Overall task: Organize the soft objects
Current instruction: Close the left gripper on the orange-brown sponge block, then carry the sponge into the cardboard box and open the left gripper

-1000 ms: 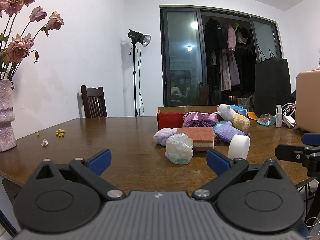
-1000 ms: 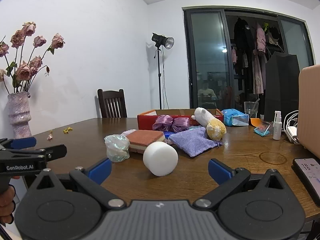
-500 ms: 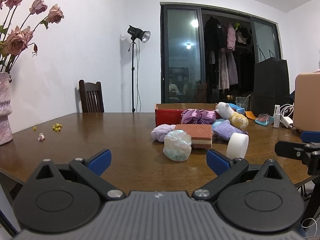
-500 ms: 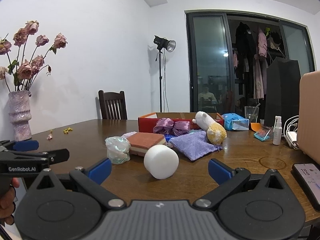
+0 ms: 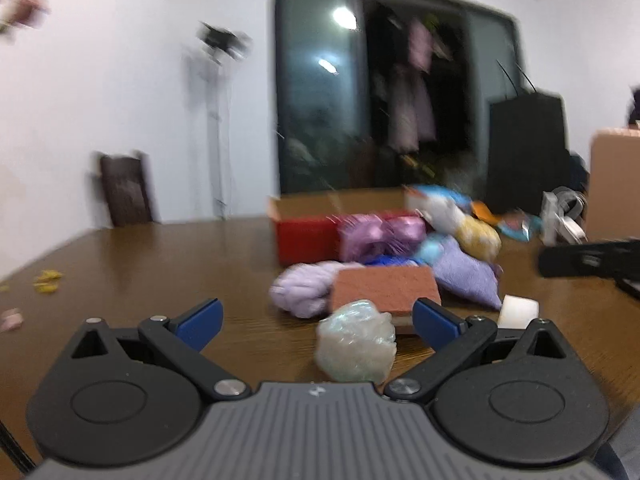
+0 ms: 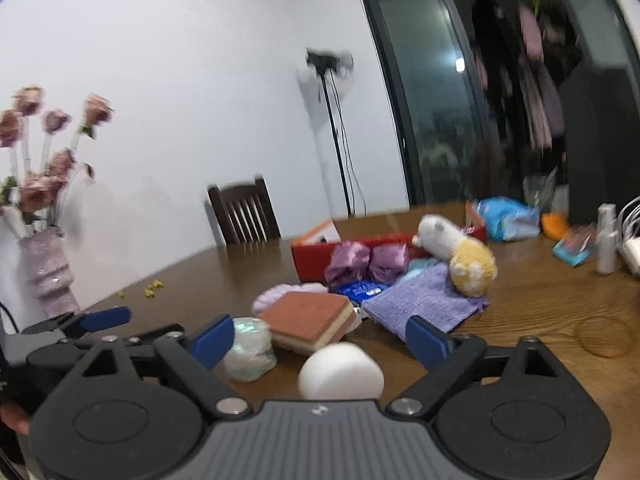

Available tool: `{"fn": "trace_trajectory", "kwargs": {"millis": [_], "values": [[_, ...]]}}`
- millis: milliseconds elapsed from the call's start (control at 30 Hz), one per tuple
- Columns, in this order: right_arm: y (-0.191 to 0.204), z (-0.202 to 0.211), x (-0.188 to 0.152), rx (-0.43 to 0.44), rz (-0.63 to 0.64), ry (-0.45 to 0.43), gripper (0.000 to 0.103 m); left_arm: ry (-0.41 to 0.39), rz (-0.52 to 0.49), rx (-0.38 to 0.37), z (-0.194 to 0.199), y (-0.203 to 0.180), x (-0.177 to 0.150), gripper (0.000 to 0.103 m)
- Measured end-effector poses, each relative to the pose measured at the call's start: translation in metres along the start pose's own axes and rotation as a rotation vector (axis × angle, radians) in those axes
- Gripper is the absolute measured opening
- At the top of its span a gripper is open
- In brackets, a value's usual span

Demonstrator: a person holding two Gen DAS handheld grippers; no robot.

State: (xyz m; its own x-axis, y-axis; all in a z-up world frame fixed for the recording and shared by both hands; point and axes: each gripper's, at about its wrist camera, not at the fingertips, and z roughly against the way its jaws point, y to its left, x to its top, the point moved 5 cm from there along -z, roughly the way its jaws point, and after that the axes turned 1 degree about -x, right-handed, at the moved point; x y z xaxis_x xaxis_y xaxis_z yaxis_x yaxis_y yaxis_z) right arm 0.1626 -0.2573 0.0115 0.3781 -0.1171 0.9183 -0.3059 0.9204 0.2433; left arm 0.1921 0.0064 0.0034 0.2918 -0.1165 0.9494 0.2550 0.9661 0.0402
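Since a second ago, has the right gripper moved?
Yes. The right gripper has come closer to the white foam cylinder, which rests on the table.

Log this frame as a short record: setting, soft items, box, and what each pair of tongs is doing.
setting: wooden table in a room with a chair
soft items: iridescent ball, white foam, sponge, purple pouch, plush toy, satin bow, lilac cloth, all outside the box
box: red box behind the pile
left tongs: open, ball just ahead between the fingers, not gripped
right tongs: closing, foam between the fingers, pads not yet pressing on it
image: motion-blurred
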Motion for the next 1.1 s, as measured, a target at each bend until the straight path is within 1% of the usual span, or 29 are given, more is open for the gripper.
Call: {"fn": "trace_trajectory", "kwargs": {"millis": [33, 67, 100, 133, 167, 200, 267, 333, 367, 400, 433, 500, 633, 700, 733, 933, 1033, 1100], "values": [[-0.005, -0.016, 0.004, -0.001, -0.008, 0.022, 0.076, 0.024, 0.002, -0.041, -0.018, 0.003, 0.004, 0.100], [-0.011, -0.034, 0.007, 0.001, -0.025, 0.045, 0.066, 0.043, 0.029, -0.034, -0.032, 0.009, 0.007, 0.089], [-0.016, -0.050, 0.010, 0.006, -0.053, 0.076, 0.060, 0.070, 0.069, -0.033, -0.047, 0.014, 0.008, 0.073], [-0.020, -0.066, 0.010, 0.012, -0.079, 0.114, 0.060, 0.104, 0.116, -0.065, -0.060, 0.021, 0.009, 0.068], [-0.023, -0.082, 0.010, 0.024, -0.103, 0.159, 0.059, 0.154, 0.178, -0.121, -0.076, 0.027, 0.010, 0.065], [-0.025, -0.095, 0.010, 0.038, -0.121, 0.189, 0.059, 0.194, 0.221, -0.159, -0.087, 0.031, 0.008, 0.061], [-0.025, -0.115, 0.010, 0.058, -0.136, 0.227, 0.056, 0.284, 0.294, -0.204, -0.110, 0.038, 0.003, 0.051], [-0.024, -0.132, 0.008, 0.070, -0.152, 0.261, 0.051, 0.301, 0.346, -0.256, -0.119, 0.041, 0.003, 0.049], [-0.023, -0.140, 0.007, 0.075, -0.164, 0.280, 0.047, 0.317, 0.361, -0.285, -0.123, 0.042, 0.004, 0.043], [-0.024, -0.146, 0.005, 0.082, -0.180, 0.301, 0.041, 0.325, 0.370, -0.308, -0.124, 0.042, 0.006, 0.035], [-0.024, -0.151, 0.003, 0.093, -0.193, 0.317, 0.038, 0.334, 0.379, -0.332, -0.126, 0.041, 0.009, 0.036], [-0.024, -0.157, 0.000, 0.104, -0.212, 0.335, 0.038, 0.344, 0.378, -0.326, -0.131, 0.039, 0.010, 0.036], [-0.026, -0.163, 0.001, 0.106, -0.224, 0.336, 0.037, 0.361, 0.401, -0.328, -0.134, 0.037, 0.014, 0.036], [-0.027, -0.161, 0.002, 0.112, -0.227, 0.336, 0.037, 0.354, 0.400, -0.326, -0.132, 0.035, 0.020, 0.036], [-0.028, -0.159, 0.004, 0.114, -0.227, 0.330, 0.037, 0.336, 0.396, -0.329, -0.127, 0.033, 0.026, 0.036], [-0.029, -0.141, 0.041, 0.131, -0.190, 0.229, 0.037, 0.258, 0.379, -0.348, -0.118, 0.025, 0.061, 0.036], [-0.031, -0.140, 0.068, 0.138, -0.169, 0.182, 0.037, 0.208, 0.365, -0.356, -0.123, 0.026, 0.092, 0.036], [-0.036, -0.146, 0.093, 0.147, -0.162, 0.158, 0.037, 0.190, 0.390, -0.369, -0.138, 0.033, 0.117, 0.036]]}}
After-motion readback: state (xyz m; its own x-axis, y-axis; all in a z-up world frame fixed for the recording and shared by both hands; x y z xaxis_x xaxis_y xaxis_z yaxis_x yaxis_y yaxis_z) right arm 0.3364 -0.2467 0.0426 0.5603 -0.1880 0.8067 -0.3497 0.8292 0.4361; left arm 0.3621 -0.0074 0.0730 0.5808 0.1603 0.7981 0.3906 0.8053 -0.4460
